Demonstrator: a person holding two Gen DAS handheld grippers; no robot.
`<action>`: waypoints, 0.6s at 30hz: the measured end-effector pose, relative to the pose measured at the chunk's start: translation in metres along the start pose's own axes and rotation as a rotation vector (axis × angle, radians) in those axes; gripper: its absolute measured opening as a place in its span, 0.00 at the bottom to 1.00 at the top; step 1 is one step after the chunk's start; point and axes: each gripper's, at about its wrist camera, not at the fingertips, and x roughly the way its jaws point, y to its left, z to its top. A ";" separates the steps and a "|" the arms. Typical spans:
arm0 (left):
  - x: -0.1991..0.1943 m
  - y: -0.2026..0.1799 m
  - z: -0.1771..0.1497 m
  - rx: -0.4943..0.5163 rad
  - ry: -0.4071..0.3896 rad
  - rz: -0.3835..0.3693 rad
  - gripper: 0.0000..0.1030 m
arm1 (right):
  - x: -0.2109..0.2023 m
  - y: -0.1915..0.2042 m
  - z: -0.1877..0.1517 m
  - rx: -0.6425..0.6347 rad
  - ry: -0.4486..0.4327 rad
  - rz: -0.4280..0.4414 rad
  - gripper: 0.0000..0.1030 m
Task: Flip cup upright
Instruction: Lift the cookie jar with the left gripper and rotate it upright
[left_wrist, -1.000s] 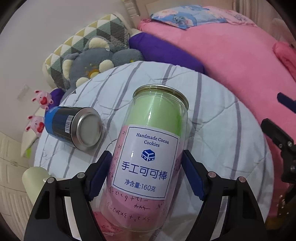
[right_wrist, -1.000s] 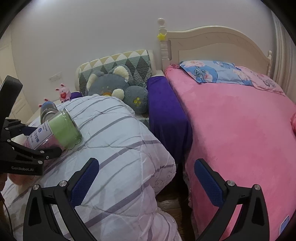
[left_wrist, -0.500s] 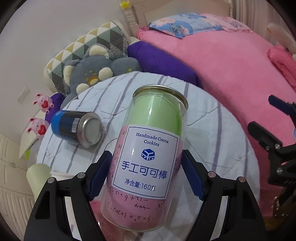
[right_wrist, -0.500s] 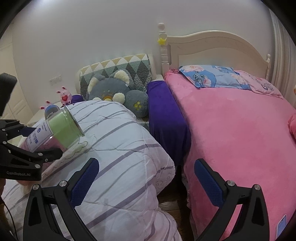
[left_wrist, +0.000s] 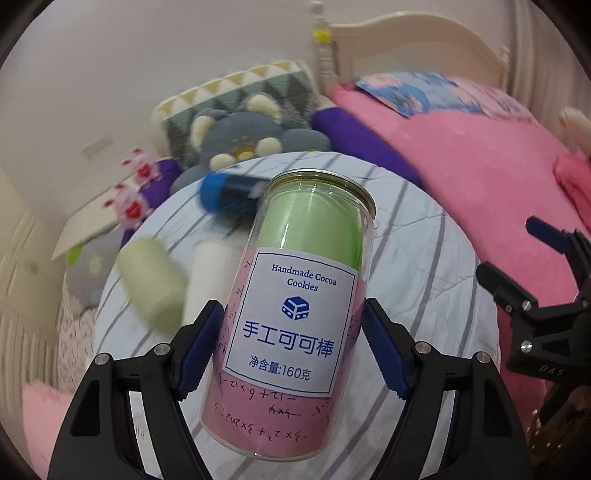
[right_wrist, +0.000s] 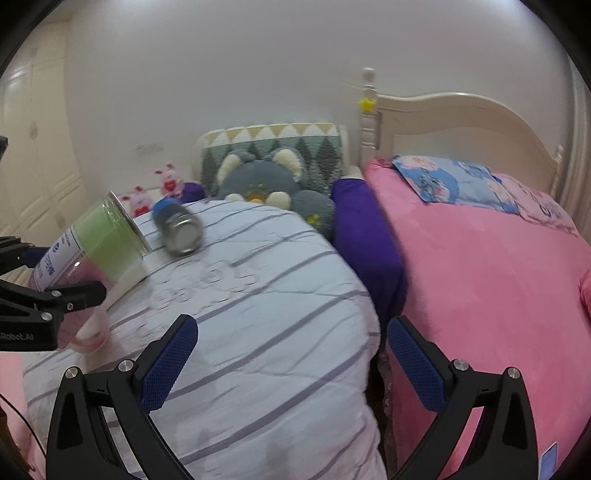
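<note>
My left gripper (left_wrist: 293, 343) is shut on a clear cookie jar (left_wrist: 295, 314) with a white label and green and pink filling. It holds the jar tilted above the striped quilt (left_wrist: 424, 266). The jar also shows in the right wrist view (right_wrist: 99, 243), raised at the left. A blue can (right_wrist: 179, 229) lies on its side on the quilt; in the left wrist view the can (left_wrist: 225, 194) is behind the jar. A pale green cup (left_wrist: 151, 284) and a white cup (left_wrist: 208, 280) lie left of the jar. My right gripper (right_wrist: 291, 363) is open and empty over the quilt's near edge.
A grey plush toy (right_wrist: 266, 181) and a patterned cushion (right_wrist: 273, 142) sit behind the quilt. A purple pillow (right_wrist: 365, 229) lies between the quilt and the pink bed (right_wrist: 480, 277). Two small pink pig toys (right_wrist: 168, 181) stand at the back left. A pink cup (right_wrist: 90, 328) sits under the left gripper.
My left gripper has lifted and tipped the jar more upright; the view now looks further across the quilt. The right gripper has drawn back a little and stays open.
</note>
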 end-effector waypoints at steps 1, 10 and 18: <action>-0.007 0.009 -0.009 -0.033 -0.005 0.006 0.75 | -0.003 0.008 -0.001 -0.016 0.000 0.008 1.00; -0.019 0.056 -0.077 -0.202 0.037 0.015 0.76 | -0.020 0.072 -0.018 -0.095 0.056 0.021 1.00; -0.004 0.069 -0.112 -0.273 0.070 -0.026 0.75 | -0.026 0.102 -0.037 -0.104 0.093 -0.019 1.00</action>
